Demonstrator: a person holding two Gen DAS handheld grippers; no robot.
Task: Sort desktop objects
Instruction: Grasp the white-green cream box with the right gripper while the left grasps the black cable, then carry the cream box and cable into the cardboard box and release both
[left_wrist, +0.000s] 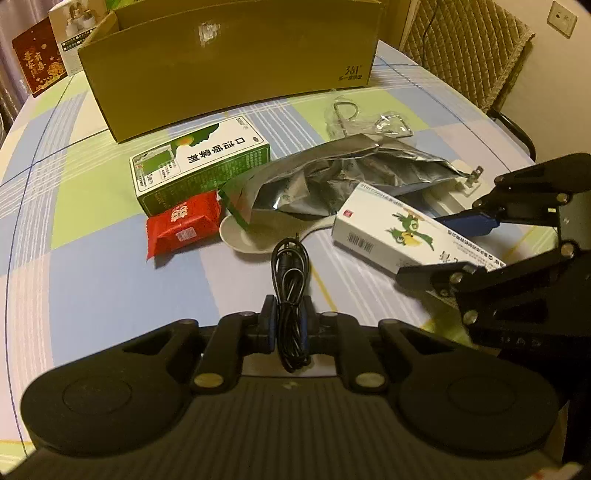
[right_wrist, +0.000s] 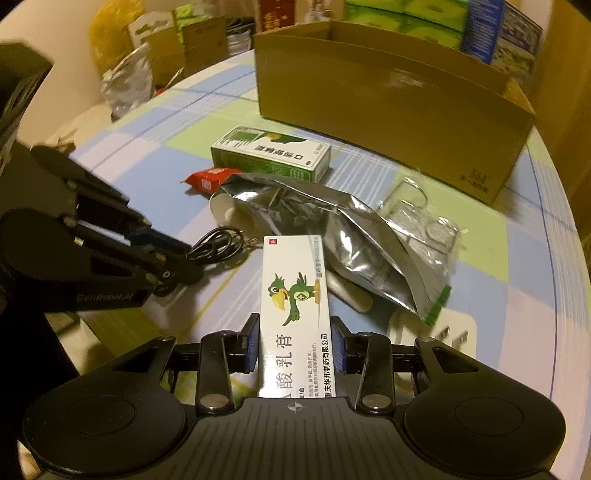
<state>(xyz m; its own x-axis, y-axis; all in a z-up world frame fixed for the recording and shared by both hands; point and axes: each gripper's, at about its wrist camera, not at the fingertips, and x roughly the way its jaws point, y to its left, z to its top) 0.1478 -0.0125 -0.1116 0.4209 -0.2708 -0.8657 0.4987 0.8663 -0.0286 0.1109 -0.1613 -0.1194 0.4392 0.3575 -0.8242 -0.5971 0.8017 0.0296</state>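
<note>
My left gripper is shut on a coiled black cable just above the checked tablecloth; the right wrist view shows the same cable at the left gripper's tips. My right gripper is shut on a white ointment box with a green parrot, its blue pads against both long sides. From the left wrist view that box sits between the right gripper's fingers at the right.
An open cardboard box stands at the back of the table. In front of it lie a green-white spray carton, red packet, silver foil bag, white spoon, clear plastic bag and white plug. A chair stands beyond.
</note>
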